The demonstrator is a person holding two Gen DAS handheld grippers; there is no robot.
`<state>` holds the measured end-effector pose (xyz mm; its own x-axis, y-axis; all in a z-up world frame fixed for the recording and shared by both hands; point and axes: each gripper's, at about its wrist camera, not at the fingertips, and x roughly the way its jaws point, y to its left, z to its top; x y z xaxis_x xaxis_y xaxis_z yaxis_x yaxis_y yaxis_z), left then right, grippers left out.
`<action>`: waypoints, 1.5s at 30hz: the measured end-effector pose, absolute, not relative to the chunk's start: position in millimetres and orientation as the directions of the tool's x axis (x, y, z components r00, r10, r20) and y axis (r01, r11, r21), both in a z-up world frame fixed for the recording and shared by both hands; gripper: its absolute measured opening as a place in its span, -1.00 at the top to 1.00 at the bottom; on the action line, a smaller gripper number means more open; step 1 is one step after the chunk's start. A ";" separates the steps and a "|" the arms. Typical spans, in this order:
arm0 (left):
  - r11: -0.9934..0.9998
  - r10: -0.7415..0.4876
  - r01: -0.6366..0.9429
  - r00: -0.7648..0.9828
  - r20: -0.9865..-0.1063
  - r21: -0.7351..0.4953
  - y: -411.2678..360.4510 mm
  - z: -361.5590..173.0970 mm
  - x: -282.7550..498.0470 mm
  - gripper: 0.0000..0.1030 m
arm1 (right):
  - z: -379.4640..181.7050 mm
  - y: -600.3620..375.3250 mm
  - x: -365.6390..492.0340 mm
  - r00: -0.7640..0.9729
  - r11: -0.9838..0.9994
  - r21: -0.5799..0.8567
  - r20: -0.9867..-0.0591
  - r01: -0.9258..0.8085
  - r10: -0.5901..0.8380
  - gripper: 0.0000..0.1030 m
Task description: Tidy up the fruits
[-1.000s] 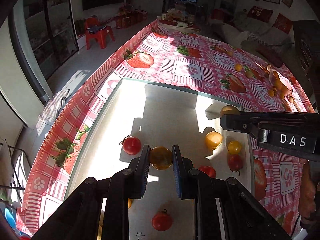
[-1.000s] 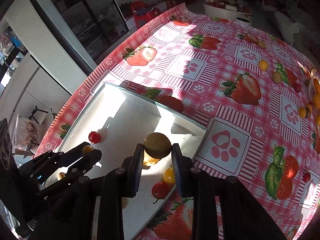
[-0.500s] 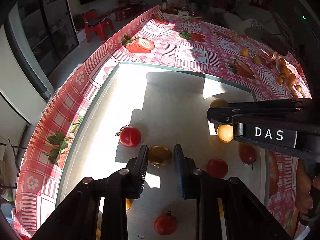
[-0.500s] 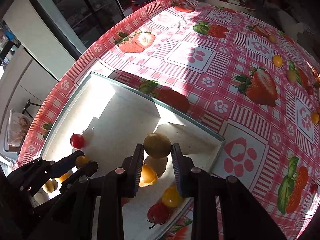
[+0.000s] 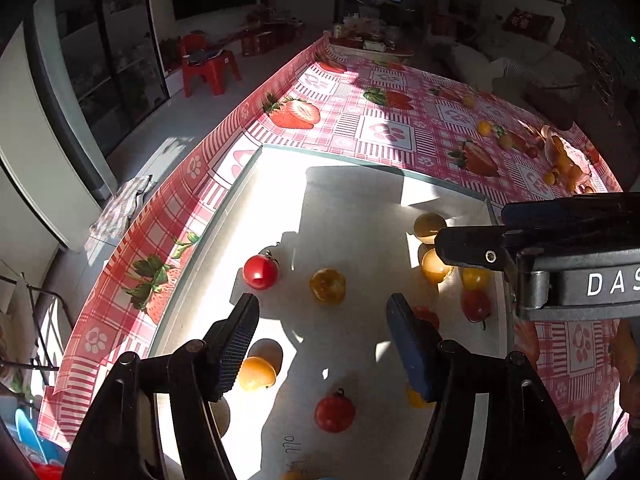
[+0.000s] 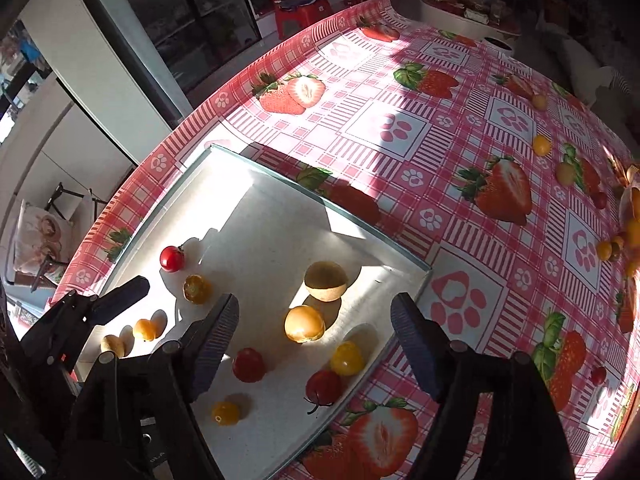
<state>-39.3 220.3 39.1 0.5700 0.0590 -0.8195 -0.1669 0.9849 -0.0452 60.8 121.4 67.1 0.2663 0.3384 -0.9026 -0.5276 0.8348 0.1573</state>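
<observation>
1. Left gripper [image 5: 322, 334]: we see its jaws wide apart and opening, with nothing pressed between the pads. A dark yellow tomato [image 5: 327, 285] lies free on the tray just ahead of the fingertips.
2. Right gripper [image 6: 314, 328]: its jaws likewise stand wide and are opening. We find a brown-and-tan round fruit [image 6: 325, 281] and an orange tomato [image 6: 304, 323] resting on the tray in the gap, touching neither pad.
3. White tray [image 6: 248, 168]: a shallow, rimmed rectangle on the strawberry-print tablecloth [image 6: 400, 128]. The sorted fruit sits here: a red tomato [image 5: 260, 271] towards the left side, another red tomato [image 5: 334, 413] nearer the camera, and a cluster against the right rim.
4. Edges: the far half of the tray is bare, so we have open room there. The right-hand cluster lies close to the rim, and the right gripper's fingers reach across it in the left view.
5. Loose fruits [image 6: 541, 145] remain on the cloth, well apart from the tray, towards the far right.
</observation>
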 end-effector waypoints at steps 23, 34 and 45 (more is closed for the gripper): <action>0.964 0.199 -0.254 0.499 -0.844 0.077 202.7 57.1 -94.9 -0.99 | 90.7 96.5 -13.0 0.306 0.796 -0.027 -0.930 -0.605 0.201 -0.99; 0.963 0.212 -0.253 0.516 -0.830 0.088 193.1 63.8 -111.3 -0.99 | 93.9 84.5 -33.8 0.318 0.817 -0.008 -0.923 -0.577 0.215 -0.99; 0.962 0.220 -0.254 0.523 -0.824 0.096 191.3 68.0 -119.2 -0.99 | 100.2 78.2 -43.3 0.335 0.828 0.007 -0.913 -0.561 0.234 -0.99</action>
